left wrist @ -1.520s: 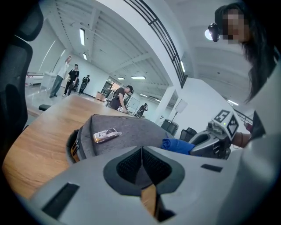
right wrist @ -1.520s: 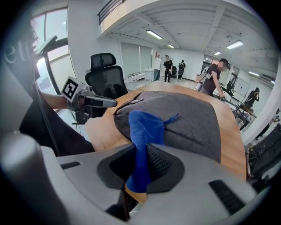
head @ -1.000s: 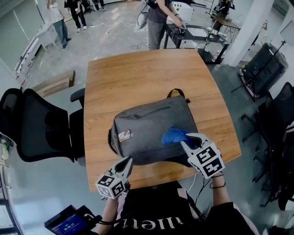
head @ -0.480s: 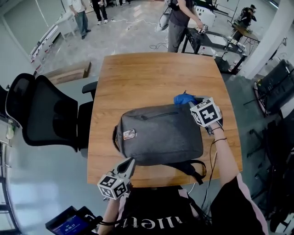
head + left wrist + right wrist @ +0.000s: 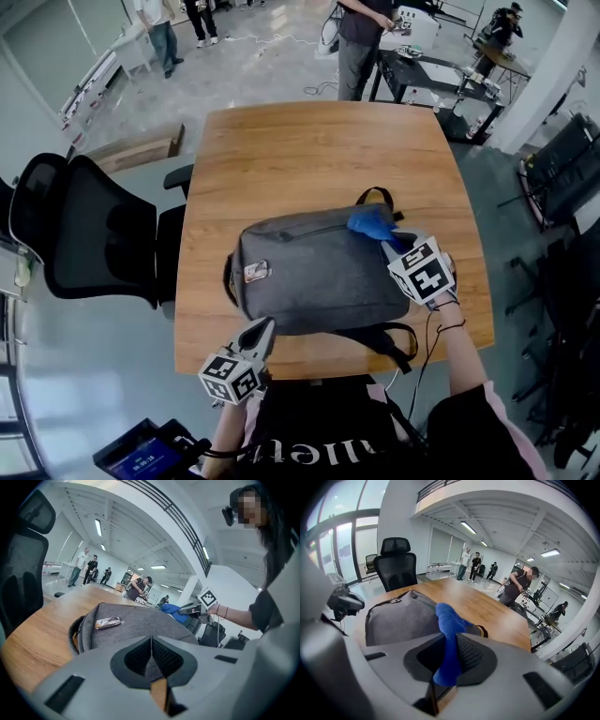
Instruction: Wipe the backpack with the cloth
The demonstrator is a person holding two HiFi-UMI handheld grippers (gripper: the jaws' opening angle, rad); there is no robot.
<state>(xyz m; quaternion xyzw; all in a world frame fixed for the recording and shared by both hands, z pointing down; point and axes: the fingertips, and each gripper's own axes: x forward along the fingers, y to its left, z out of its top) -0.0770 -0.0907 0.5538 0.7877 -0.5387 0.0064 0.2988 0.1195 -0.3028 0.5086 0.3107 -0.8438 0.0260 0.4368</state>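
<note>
A grey backpack (image 5: 319, 274) lies flat on the wooden table (image 5: 300, 155), with its black handle loop at the far right. My right gripper (image 5: 387, 246) is shut on a blue cloth (image 5: 370, 222), and the cloth rests on the bag's far right corner. The cloth (image 5: 449, 634) hangs between the jaws in the right gripper view, with the backpack (image 5: 398, 618) beyond it. My left gripper (image 5: 261, 335) sits at the near edge of the bag, shut on nothing. The left gripper view looks over the backpack (image 5: 131, 625) toward the blue cloth (image 5: 171, 609).
A black office chair (image 5: 89, 244) stands left of the table. A black strap (image 5: 389, 339) trails from the bag at the near right. Benches (image 5: 441, 80) and standing people (image 5: 361, 42) are beyond the far edge. More dark chairs (image 5: 567, 169) are at the right.
My right gripper swept the cloth from the bag's near right part to beyond its far right corner, then came back a little onto the corner. The left gripper stayed put.
</note>
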